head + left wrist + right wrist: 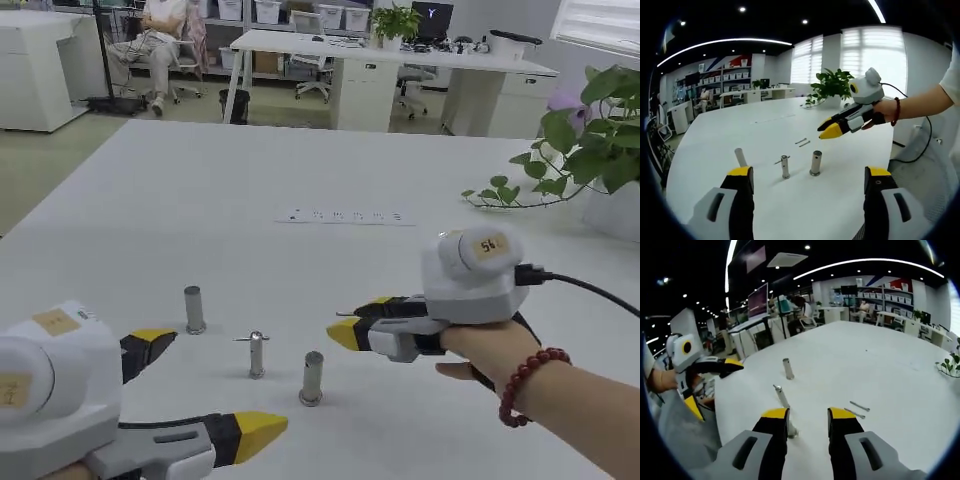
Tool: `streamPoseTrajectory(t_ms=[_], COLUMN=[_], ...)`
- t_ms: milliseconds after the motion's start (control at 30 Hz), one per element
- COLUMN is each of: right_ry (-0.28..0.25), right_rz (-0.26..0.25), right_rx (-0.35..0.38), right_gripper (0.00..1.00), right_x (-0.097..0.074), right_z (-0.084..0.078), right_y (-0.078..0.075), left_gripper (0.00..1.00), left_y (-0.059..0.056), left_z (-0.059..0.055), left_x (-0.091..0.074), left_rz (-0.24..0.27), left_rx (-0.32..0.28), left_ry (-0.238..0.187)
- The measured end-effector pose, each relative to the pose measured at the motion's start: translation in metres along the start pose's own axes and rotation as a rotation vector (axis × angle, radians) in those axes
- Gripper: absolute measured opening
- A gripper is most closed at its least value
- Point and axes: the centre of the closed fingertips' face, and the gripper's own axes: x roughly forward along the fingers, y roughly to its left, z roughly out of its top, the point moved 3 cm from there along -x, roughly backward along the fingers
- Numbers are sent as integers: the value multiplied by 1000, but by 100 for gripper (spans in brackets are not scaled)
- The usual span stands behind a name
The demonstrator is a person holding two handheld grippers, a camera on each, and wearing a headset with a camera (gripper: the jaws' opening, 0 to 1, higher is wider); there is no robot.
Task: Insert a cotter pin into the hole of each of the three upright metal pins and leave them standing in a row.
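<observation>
Three upright metal pins stand in a diagonal row on the white table (200, 200): a bare far-left pin (194, 310), a middle pin (257, 355) with a cotter pin through its top, and a bare near-right pin (312, 378). Two loose cotter pins (858, 409) lie flat on the table to the right of the row. My right gripper (360, 318) hovers just right of the row with a narrow gap between its jaws and nothing in them. At the bottom left my left gripper (205, 390) is wide open and holds nothing, pointing at the row (785, 166).
A potted plant (600, 150) stands at the table's right edge, trailing a vine. A flush socket strip (345, 215) sits mid-table beyond the pins. A black cable (590, 290) leaves the right gripper. Desks, chairs and a seated person (150, 40) are far behind.
</observation>
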Motion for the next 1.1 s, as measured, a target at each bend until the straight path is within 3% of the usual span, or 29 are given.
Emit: streamPoseTrajectory(t_ms=[133, 267, 500, 867, 1100], right_ry=[41, 90, 170, 286, 353], right_rz=[-30, -48, -46, 29, 46], right_rx=[-30, -67, -153, -236, -227], right_gripper=[32, 32, 30, 24, 24], right_x=[2, 7, 16, 40, 51], right_z=[-3, -7, -11, -19, -30], right_y=[-18, -37, -60, -74, -83], left_gripper=[94, 96, 99, 99, 99], left_y=[-4, -3, 0, 9, 11], left_z=[0, 2, 1, 1, -3], left_x=[1, 1, 1, 1, 1], left_rz=[-10, -13, 7, 33, 43], left_rx=[26, 5, 5, -25, -15], left_ry=[5, -10, -6, -18, 1])
